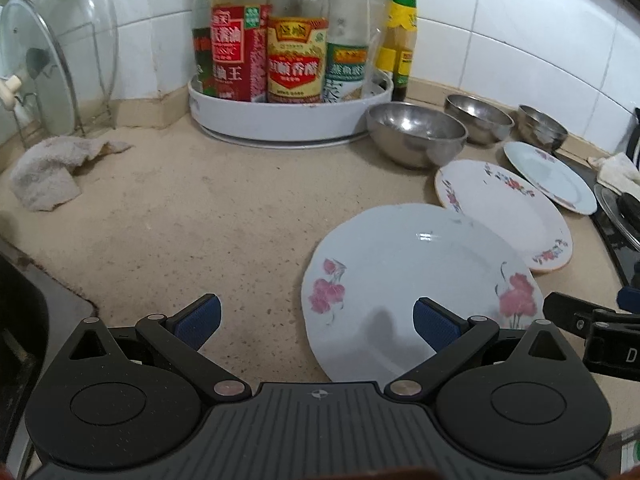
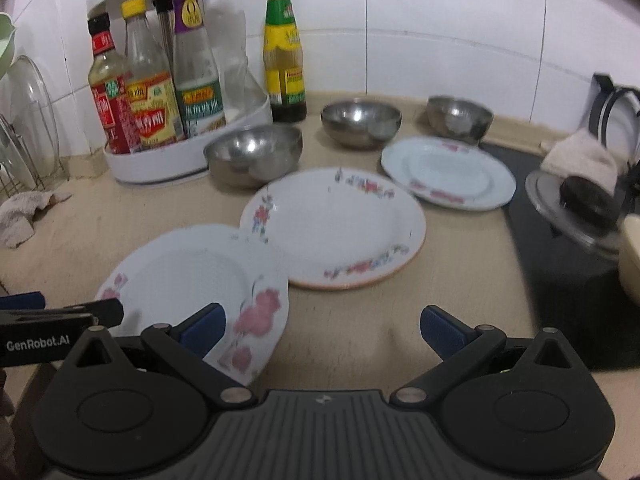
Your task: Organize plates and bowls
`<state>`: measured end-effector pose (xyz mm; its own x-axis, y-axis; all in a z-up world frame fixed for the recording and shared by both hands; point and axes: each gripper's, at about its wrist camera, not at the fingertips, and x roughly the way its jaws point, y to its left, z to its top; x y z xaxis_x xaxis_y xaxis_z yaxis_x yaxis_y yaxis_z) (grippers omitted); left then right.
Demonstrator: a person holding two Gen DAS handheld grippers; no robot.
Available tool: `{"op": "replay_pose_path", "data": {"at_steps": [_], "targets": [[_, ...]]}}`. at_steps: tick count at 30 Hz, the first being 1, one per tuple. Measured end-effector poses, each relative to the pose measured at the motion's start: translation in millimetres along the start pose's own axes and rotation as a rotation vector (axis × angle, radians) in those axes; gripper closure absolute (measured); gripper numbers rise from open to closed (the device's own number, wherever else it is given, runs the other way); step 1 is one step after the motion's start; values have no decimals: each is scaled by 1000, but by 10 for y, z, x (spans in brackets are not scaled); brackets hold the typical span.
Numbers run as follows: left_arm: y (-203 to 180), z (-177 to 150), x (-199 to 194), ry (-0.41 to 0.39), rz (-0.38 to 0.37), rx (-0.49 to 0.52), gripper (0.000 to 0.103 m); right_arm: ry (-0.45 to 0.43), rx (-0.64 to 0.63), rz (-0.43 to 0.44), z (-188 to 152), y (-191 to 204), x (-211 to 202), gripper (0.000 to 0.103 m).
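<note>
Three flowered plates lie on the beige counter: a near pale-blue one (image 1: 416,288) (image 2: 188,280), a middle white one with an orange rim (image 1: 504,212) (image 2: 336,228), and a far small one (image 1: 550,176) (image 2: 448,172). Three steel bowls stand behind them: large (image 1: 416,132) (image 2: 254,152), middle (image 1: 478,118) (image 2: 360,122), small (image 1: 542,126) (image 2: 458,118). My left gripper (image 1: 316,320) is open and empty, its right finger over the near plate's front edge. My right gripper (image 2: 322,330) is open and empty, its left finger over that plate's right rim.
A white turntable (image 1: 292,116) (image 2: 176,160) of sauce bottles stands at the back. A lone bottle (image 2: 284,52) stands beside it. A rag (image 1: 52,168) and a lid rack (image 1: 52,60) are at left. A black stove (image 2: 560,248) with a pot lid (image 2: 576,208) is at right. The sink edge (image 1: 24,320) is near left.
</note>
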<state>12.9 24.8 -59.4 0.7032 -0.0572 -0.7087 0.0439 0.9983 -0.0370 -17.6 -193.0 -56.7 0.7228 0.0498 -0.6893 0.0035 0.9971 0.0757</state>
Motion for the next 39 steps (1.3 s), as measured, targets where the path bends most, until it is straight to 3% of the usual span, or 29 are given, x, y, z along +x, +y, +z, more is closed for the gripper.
{"op": "replay_pose_path", "data": {"at_steps": [6, 11, 17, 21, 24, 27, 33, 36, 37, 38, 39], "targets": [[97, 9, 173, 36, -108, -10, 5, 49, 52, 46, -89, -86, 152, 5], [124, 57, 286, 38, -172, -3, 18, 81, 88, 131, -99, -117, 268, 27], [84, 121, 360, 40, -250, -17, 20, 86, 71, 236, -9, -143, 341, 53], [62, 153, 399, 43, -260, 8, 18, 110, 37, 350, 46, -96, 425, 56], [26, 141, 434, 39, -259, 88, 11, 109, 1, 362, 67, -46, 455, 56], [-1, 97, 407, 40, -244, 153, 11, 127, -92, 416, 67, -59, 444, 56], [85, 35, 348, 28, -253, 106, 11, 82, -107, 480, -33, -212, 419, 52], [50, 23, 340, 20, -241, 113, 11, 61, -102, 444, -32, -232, 416, 50], [26, 21, 342, 18, -244, 123, 11, 64, -93, 440, -11, -231, 433, 51], [-1, 22, 354, 15, -237, 135, 10, 68, -71, 446, 7, -234, 453, 63], [-21, 20, 357, 12, -222, 144, 10, 77, -54, 469, 22, -227, 480, 66]]}}
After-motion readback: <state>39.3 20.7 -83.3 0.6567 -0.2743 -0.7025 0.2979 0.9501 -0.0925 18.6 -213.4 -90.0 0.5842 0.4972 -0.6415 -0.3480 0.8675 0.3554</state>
